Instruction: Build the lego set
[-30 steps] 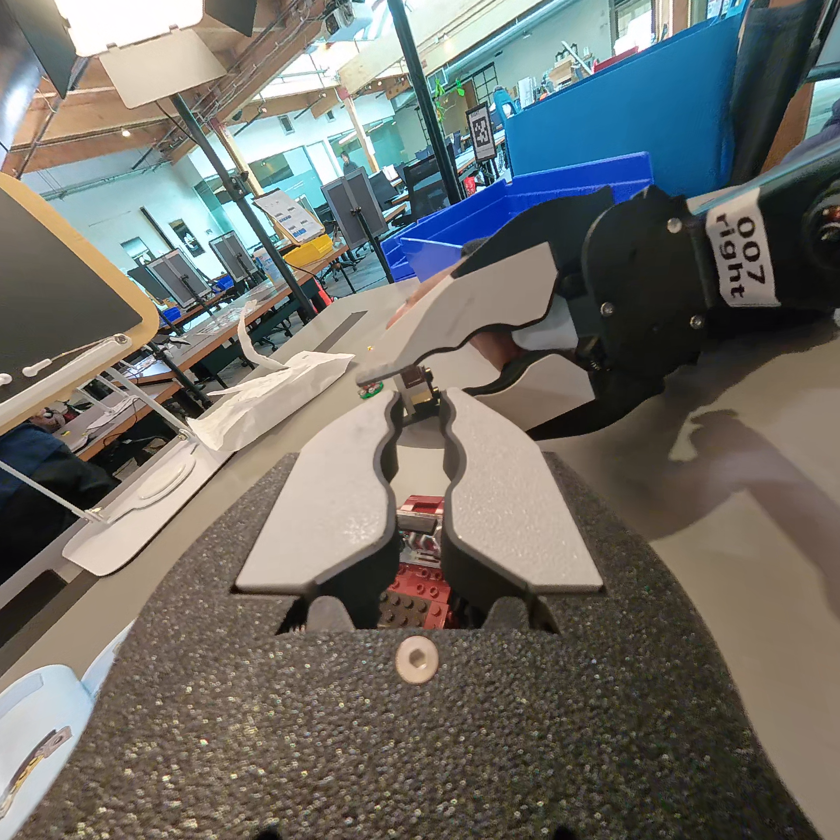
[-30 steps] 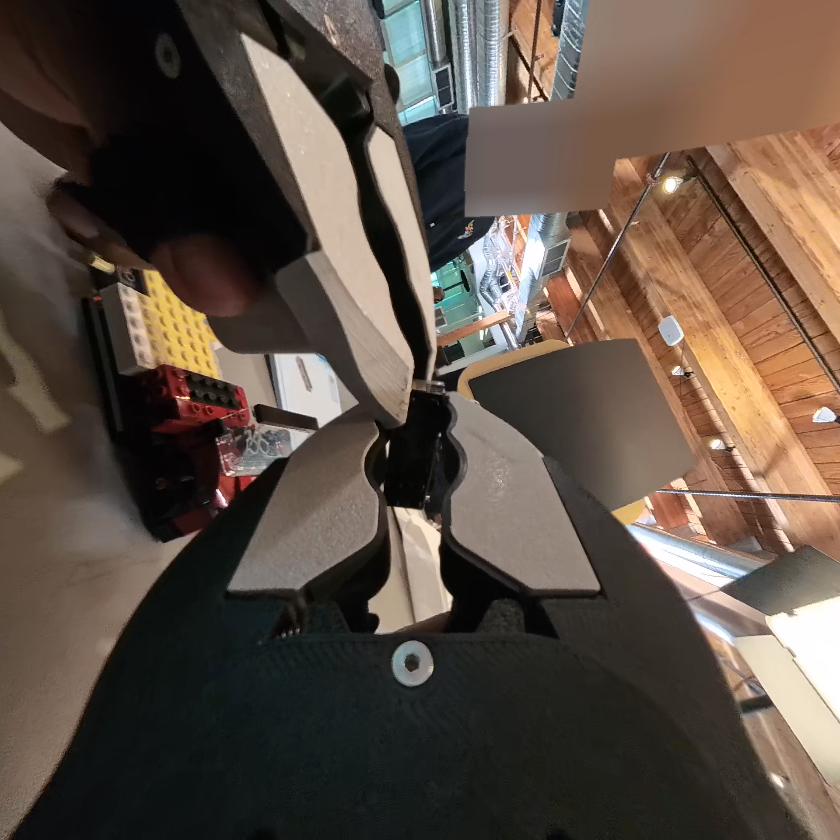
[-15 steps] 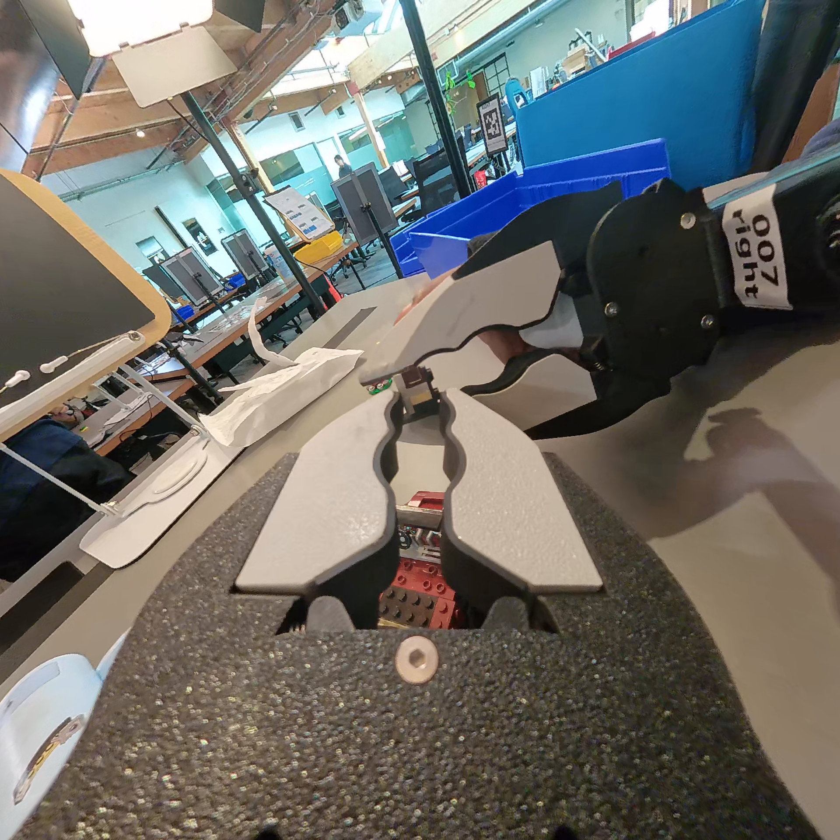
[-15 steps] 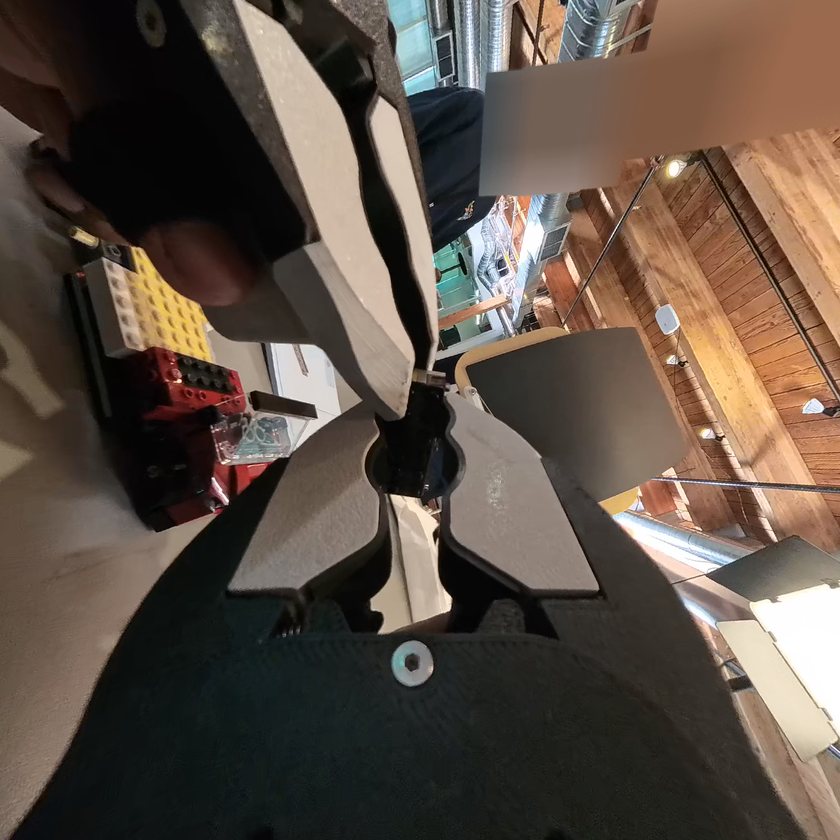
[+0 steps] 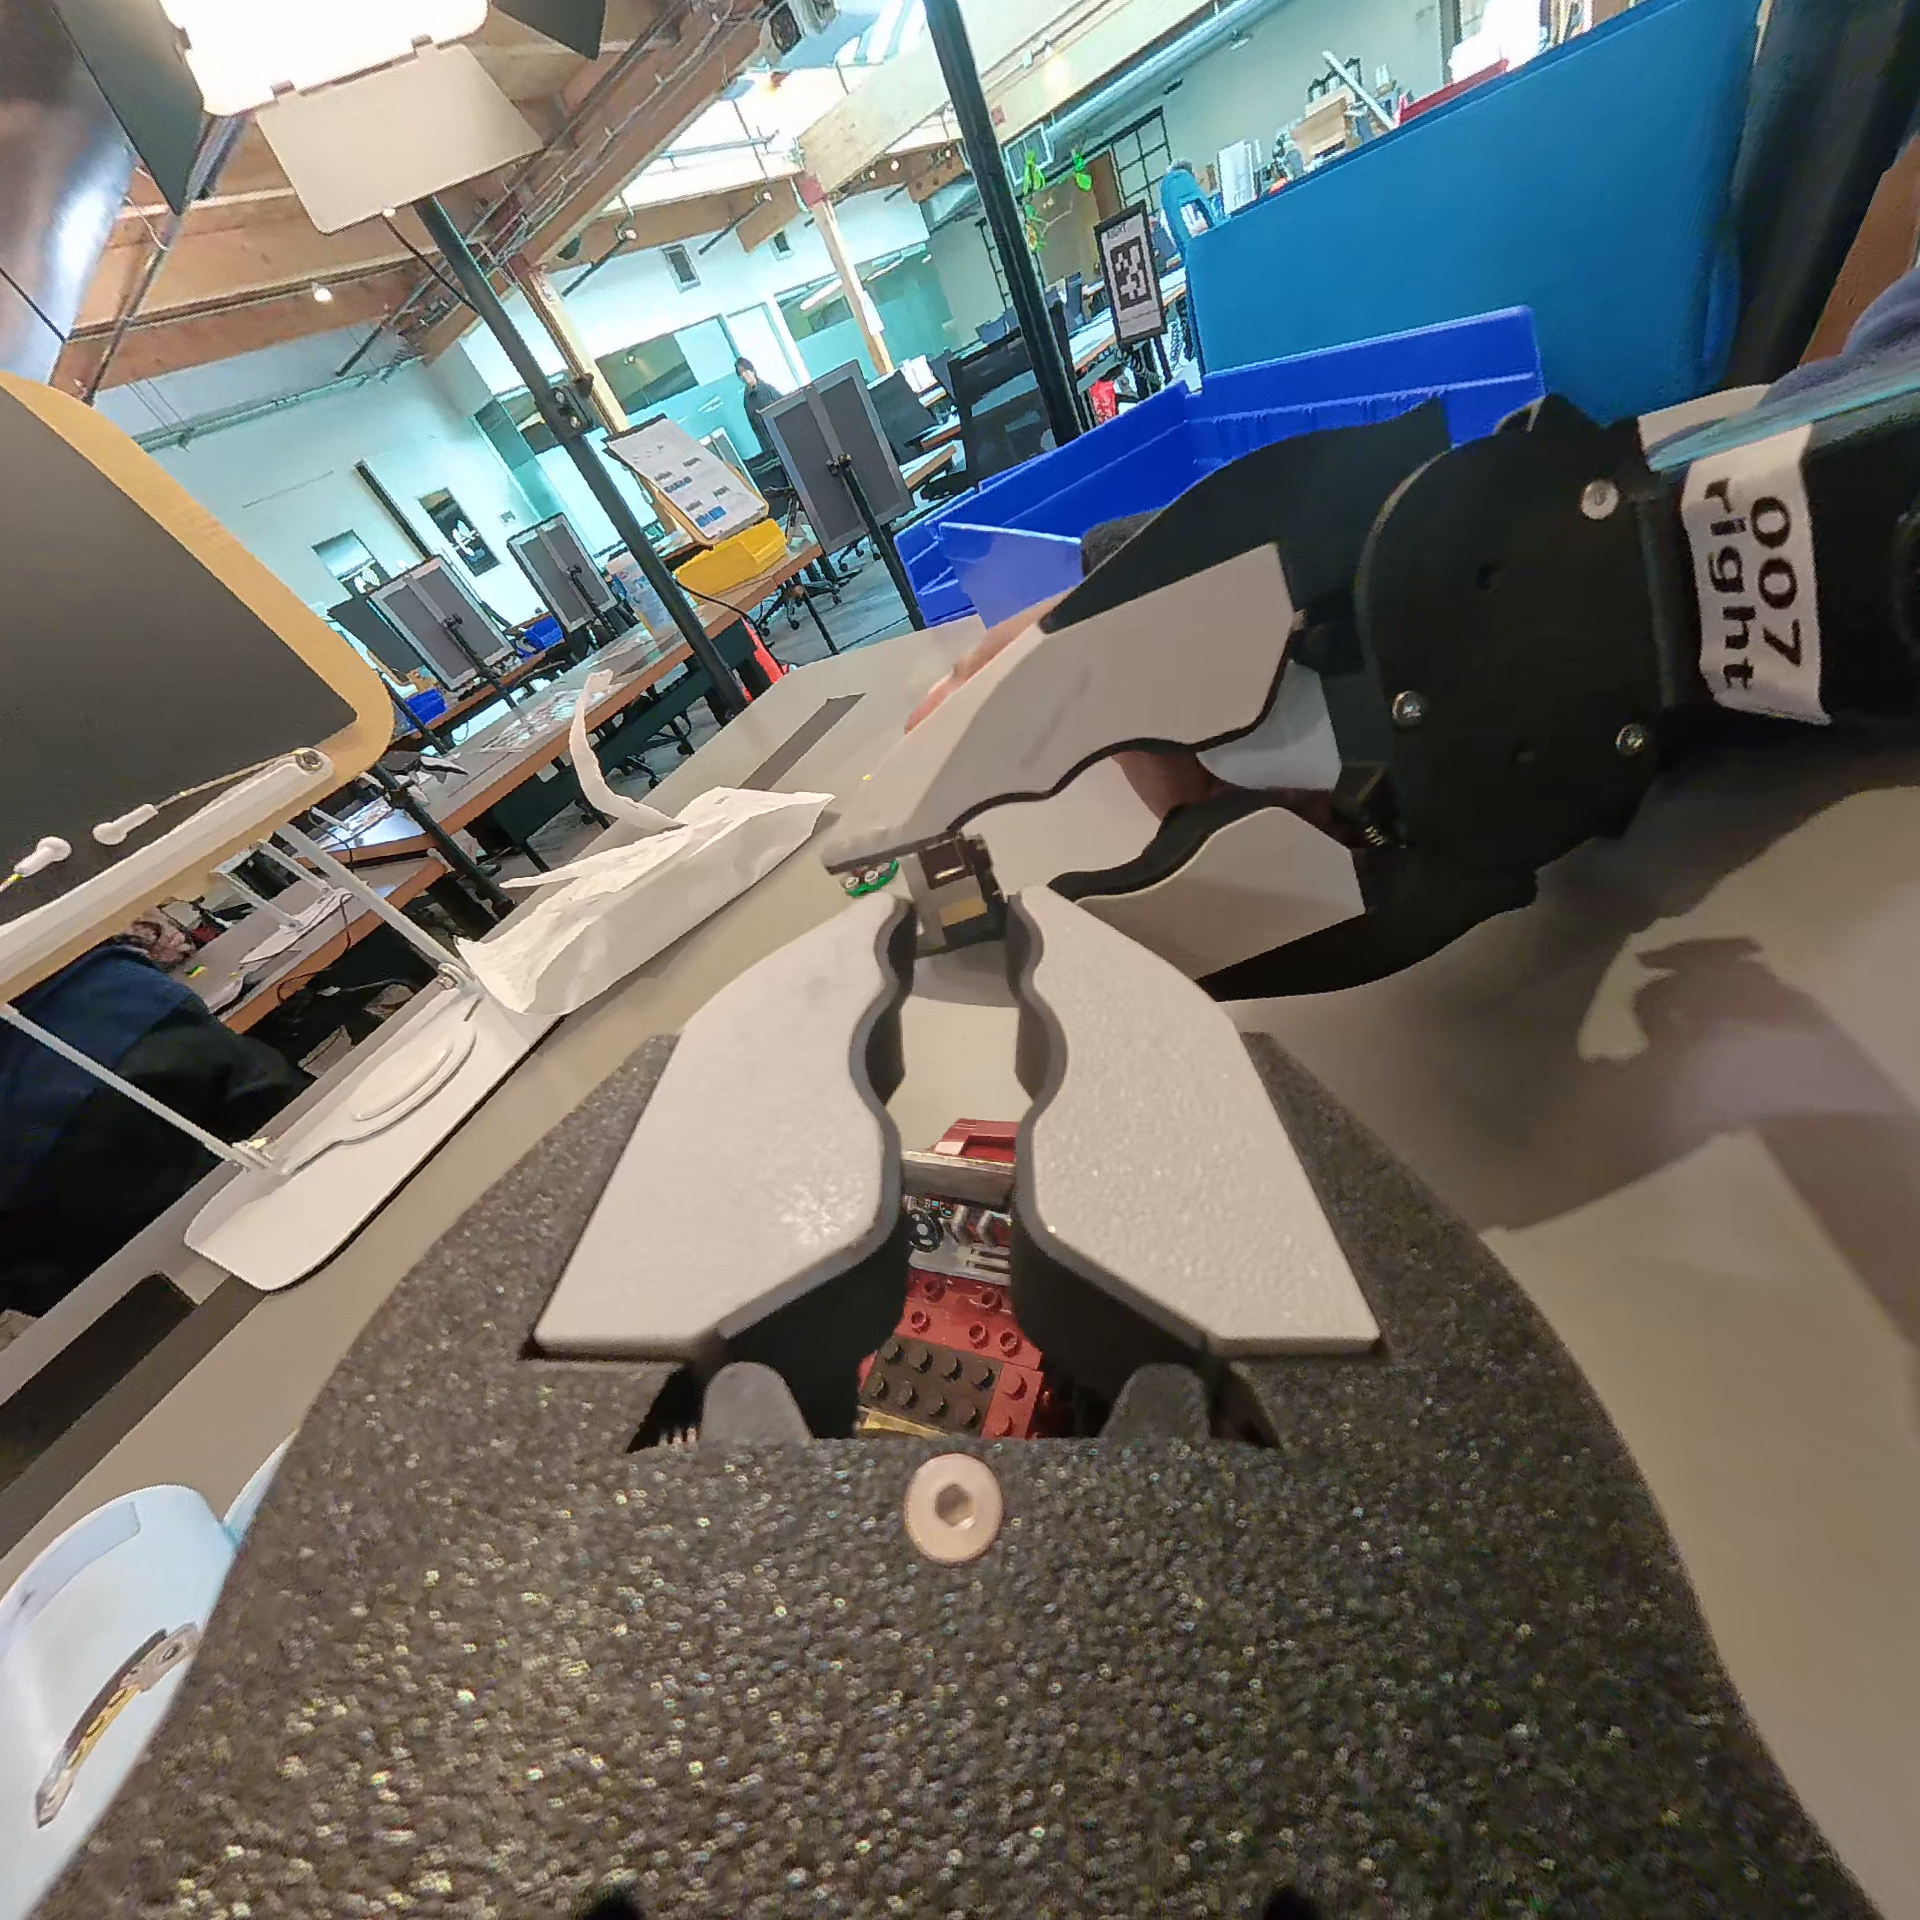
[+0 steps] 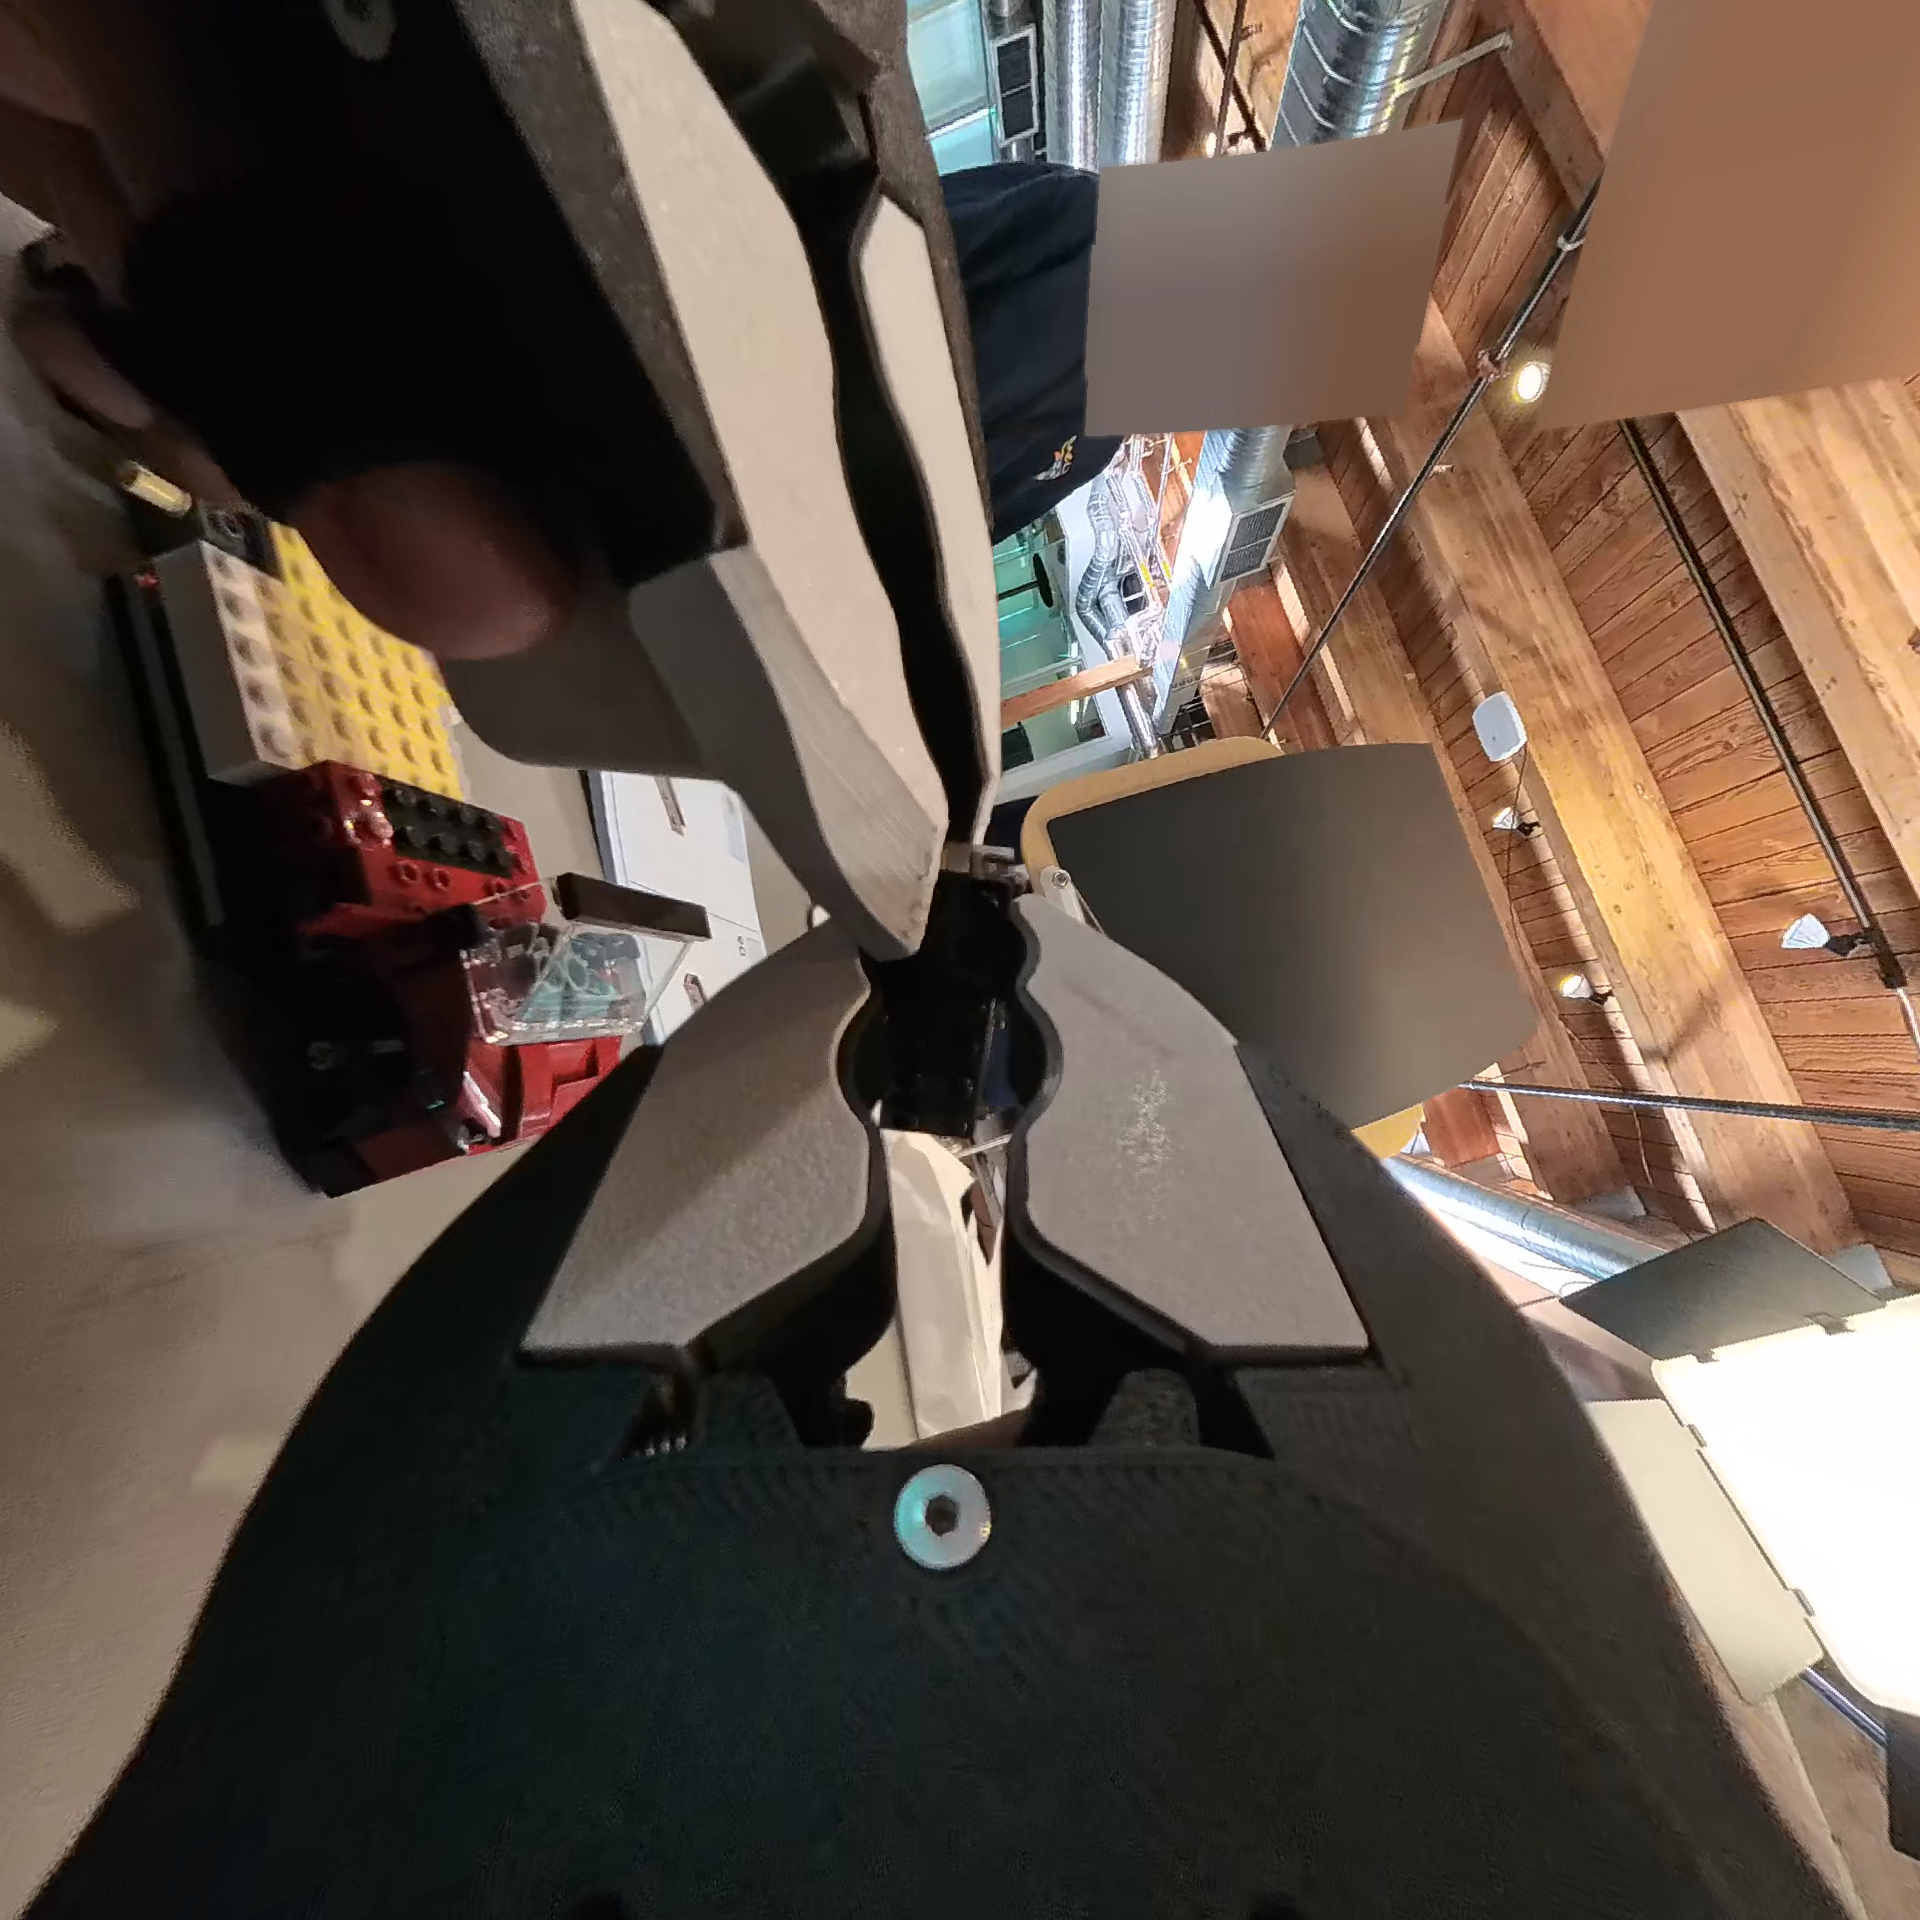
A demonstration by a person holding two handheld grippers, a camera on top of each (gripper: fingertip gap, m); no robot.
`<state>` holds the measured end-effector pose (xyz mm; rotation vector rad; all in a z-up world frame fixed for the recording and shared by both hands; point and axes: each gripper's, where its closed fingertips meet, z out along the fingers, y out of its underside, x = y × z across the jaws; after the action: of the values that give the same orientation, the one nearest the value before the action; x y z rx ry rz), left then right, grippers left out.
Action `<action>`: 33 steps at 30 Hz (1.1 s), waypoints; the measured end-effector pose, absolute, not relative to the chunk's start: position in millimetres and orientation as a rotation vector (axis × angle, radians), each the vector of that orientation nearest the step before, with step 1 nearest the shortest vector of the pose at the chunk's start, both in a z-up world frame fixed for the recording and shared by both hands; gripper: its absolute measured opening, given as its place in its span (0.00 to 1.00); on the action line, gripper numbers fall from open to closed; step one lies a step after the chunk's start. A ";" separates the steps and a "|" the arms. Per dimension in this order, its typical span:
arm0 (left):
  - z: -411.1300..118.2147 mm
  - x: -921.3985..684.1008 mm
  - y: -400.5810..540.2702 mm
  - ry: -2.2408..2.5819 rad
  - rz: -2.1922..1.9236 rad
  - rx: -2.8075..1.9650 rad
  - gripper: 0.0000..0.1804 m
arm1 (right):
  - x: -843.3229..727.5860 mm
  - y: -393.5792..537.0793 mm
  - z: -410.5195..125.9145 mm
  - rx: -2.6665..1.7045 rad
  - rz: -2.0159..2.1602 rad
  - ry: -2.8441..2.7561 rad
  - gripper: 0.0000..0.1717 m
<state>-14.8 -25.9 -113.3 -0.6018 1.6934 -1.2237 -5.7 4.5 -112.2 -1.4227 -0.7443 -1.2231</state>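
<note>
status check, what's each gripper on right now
Left gripper and right gripper both pinch one small dark brick piece, tips meeting. Red brick model beside them on the table. Nothing between.

An open-plan workshop or lab in a converted industrial hall: rows of long work tables (image 5: 582, 707) with panels on stands (image 5: 831, 436), blue storage bins (image 5: 1226, 457), a blue partition (image 5: 1455, 239), black steel columns (image 5: 987, 208), exposed timber ceiling (image 6: 1662, 623), metal ventilation ducts (image 6: 1122, 62) and studio lights (image 5: 322, 62).
</note>
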 end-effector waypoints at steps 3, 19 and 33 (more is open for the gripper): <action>-113.1 -13.6 -25.4 1.688 -1.232 -0.621 0.12 | -4.9 4.3 -112.6 -1.429 -1.226 -0.745 0.10; -112.9 -14.7 -26.9 1.684 -1.271 -0.626 0.09 | -6.7 6.1 -111.7 -1.413 -1.238 -0.746 0.11; -108.2 -12.5 -18.1 1.638 -1.292 -0.657 0.09 | 12.0 -0.8 -106.1 -1.440 -1.246 -0.711 0.18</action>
<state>-12.5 -18.1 -108.2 -0.6566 1.6379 -1.2925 12.0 -0.8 -106.1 -1.4400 -0.7113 -1.2458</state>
